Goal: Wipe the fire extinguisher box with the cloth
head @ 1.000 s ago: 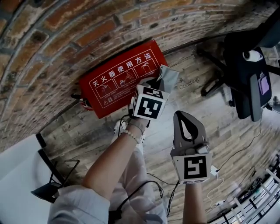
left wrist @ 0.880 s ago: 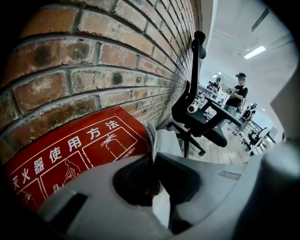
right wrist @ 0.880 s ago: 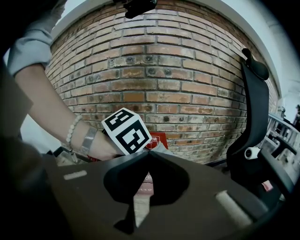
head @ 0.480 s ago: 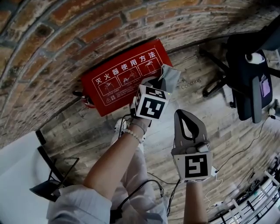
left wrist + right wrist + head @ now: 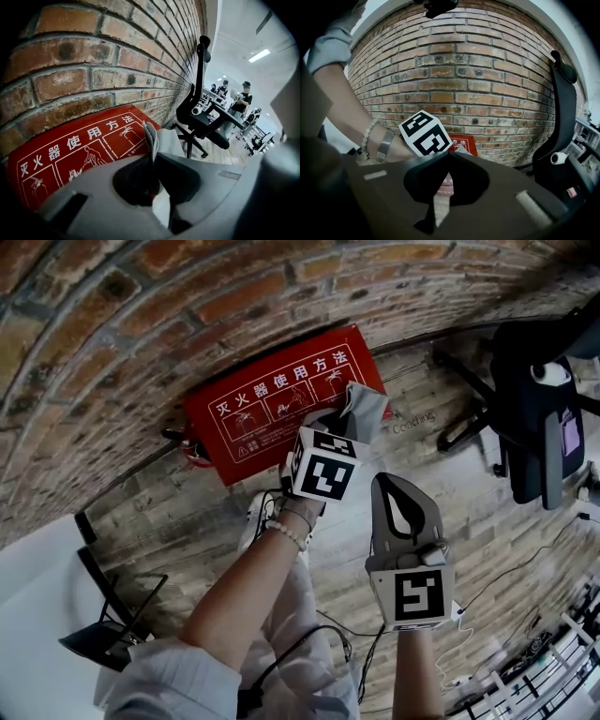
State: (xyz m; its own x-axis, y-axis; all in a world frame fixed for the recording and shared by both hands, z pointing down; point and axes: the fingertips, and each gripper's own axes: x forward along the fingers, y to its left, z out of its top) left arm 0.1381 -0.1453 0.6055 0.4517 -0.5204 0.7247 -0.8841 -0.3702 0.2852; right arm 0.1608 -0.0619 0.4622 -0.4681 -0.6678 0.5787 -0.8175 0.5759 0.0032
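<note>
The red fire extinguisher box [image 5: 272, 409] with white print stands on the floor against the brick wall. It also fills the lower left of the left gripper view as a red box [image 5: 70, 154]. My left gripper [image 5: 339, 423] is shut on a grey cloth [image 5: 364, 409] at the box's right end. In its own view the cloth [image 5: 161, 140] sticks up from between the jaws of the left gripper [image 5: 152, 154]. My right gripper [image 5: 396, 488] hovers shut and holds nothing, nearer me and apart from the box. In the right gripper view, the right gripper [image 5: 449, 153] points at the red box [image 5: 464, 140].
A black office chair [image 5: 534, 409] stands right of the box, also seen as a chair [image 5: 206, 117]. The brick wall [image 5: 187, 306] runs behind the box. A black stand [image 5: 103, 606] and a white surface lie at the lower left. Cables [image 5: 469, 643] trail over the wooden floor.
The head view has shifted a little, so the box sits slightly further right. My left gripper still holds the cloth at the box's right end. The right gripper has hardly moved.
</note>
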